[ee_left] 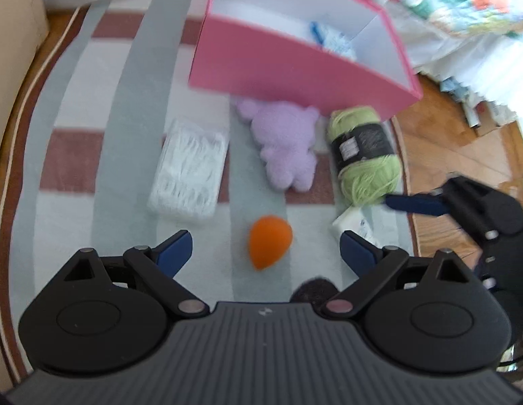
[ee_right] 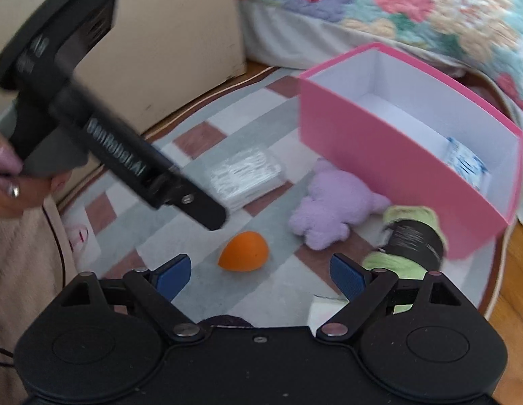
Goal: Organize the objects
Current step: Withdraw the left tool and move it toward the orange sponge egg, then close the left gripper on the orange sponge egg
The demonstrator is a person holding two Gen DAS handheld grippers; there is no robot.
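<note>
An orange egg-shaped sponge [ee_left: 270,241] [ee_right: 244,251] lies on the striped rug just ahead of both grippers. Behind it lie a lilac plush toy [ee_left: 285,143] [ee_right: 332,211], a green yarn skein with a black label [ee_left: 364,155] [ee_right: 413,239] and a clear pack of white sticks [ee_left: 190,168] [ee_right: 244,177]. A pink box [ee_left: 295,71] [ee_right: 389,168] holds a blue-white packet [ee_left: 335,42] [ee_right: 465,163]. My left gripper [ee_left: 266,251] is open and empty above the sponge. My right gripper [ee_right: 259,275] is open and empty; it also shows in the left wrist view [ee_left: 477,212].
A white packet [ee_left: 354,224] lies by the yarn. A dark fuzzy thing [ee_left: 315,290] sits under the left gripper. The rug [ee_left: 103,135] ends on wood floor [ee_left: 447,148] at right. A floral bedspread [ee_right: 396,6] and beige furniture [ee_right: 180,27] stand behind.
</note>
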